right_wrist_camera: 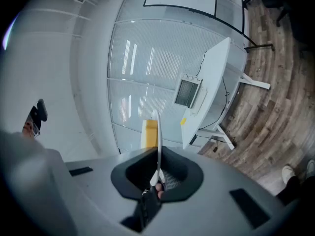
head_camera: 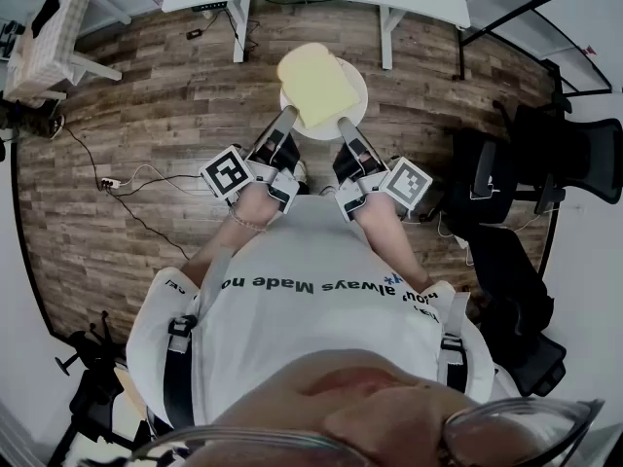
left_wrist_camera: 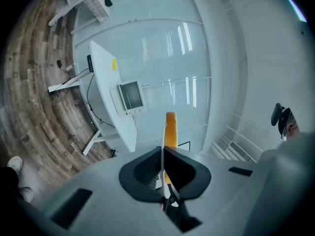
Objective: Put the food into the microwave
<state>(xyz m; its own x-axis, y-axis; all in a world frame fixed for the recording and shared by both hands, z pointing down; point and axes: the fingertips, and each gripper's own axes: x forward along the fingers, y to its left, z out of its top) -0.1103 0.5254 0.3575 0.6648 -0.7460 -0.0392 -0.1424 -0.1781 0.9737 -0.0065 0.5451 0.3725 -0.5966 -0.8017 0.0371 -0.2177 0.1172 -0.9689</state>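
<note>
1. A yellow slice of bread lies flat on a white plate, carried in the air at chest height above the wood-plank floor and not yet at the microwave.

2. The left gripper is clamped on the plate's near-left rim and the right gripper on its near-right rim. In each gripper view the rim shows as a thin white line pinched between closed jaws, with the bread's edge just beyond.

3. The microwave sits on a white table well ahead of the person (its door looks closed, though it is too small in view to be sure).

4. Both grips sit on the same near side of the plate, so the far edge is unsupported. Judged from that, the carry calls for level wrists and matched pace between the two hands, or the slice may slide forward off the plate.

5. If the door is indeed shut, the sound course is probably to set the plate on the tabletop beside the oven first. That frees one gripper for the door, which is safer than balancing the plate on a single rim pinch.
</note>
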